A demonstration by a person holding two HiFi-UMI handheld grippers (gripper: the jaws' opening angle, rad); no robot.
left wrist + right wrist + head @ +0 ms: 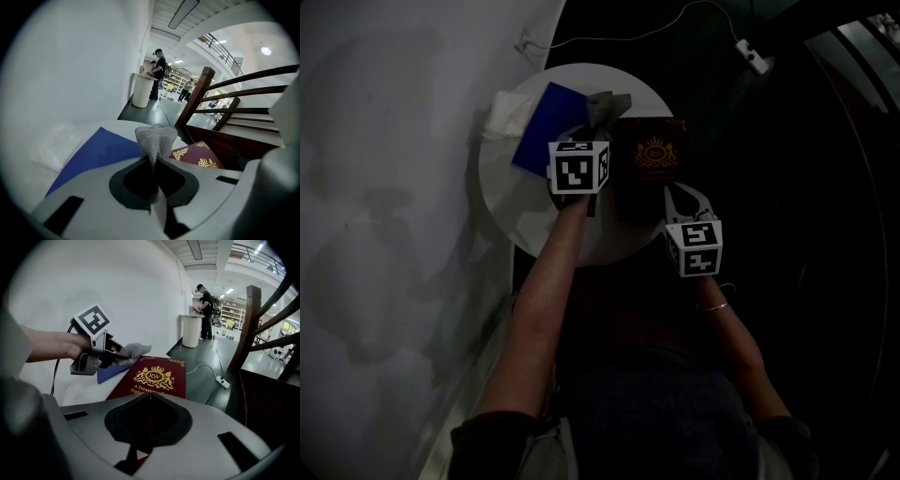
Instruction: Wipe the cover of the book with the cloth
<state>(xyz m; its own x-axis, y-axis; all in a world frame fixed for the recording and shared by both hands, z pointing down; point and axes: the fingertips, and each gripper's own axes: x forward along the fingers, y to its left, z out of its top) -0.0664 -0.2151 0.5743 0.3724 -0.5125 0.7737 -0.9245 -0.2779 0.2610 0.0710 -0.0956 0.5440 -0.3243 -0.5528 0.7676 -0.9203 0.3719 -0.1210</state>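
Observation:
A dark red book [654,157] with a gold crest lies on the round white table [534,216]. My left gripper [598,120] is shut on a bunched grey cloth [606,103], which it holds just left of the book's far corner. In the left gripper view the cloth [156,139] sticks up from the shut gripper [153,160], with the book [200,157] to the right. My right gripper [676,191] is over the book's near right corner. In the right gripper view its jaws [149,397] meet with nothing between them, over the red cover [157,377].
A blue flat book or folder [547,127] lies left of the cloth, with a white crumpled bag [508,116] beyond it. A power strip [754,56] and cable lie on the dark floor. Wooden stairs [243,117] rise at the right. People stand far off by a white counter [140,90].

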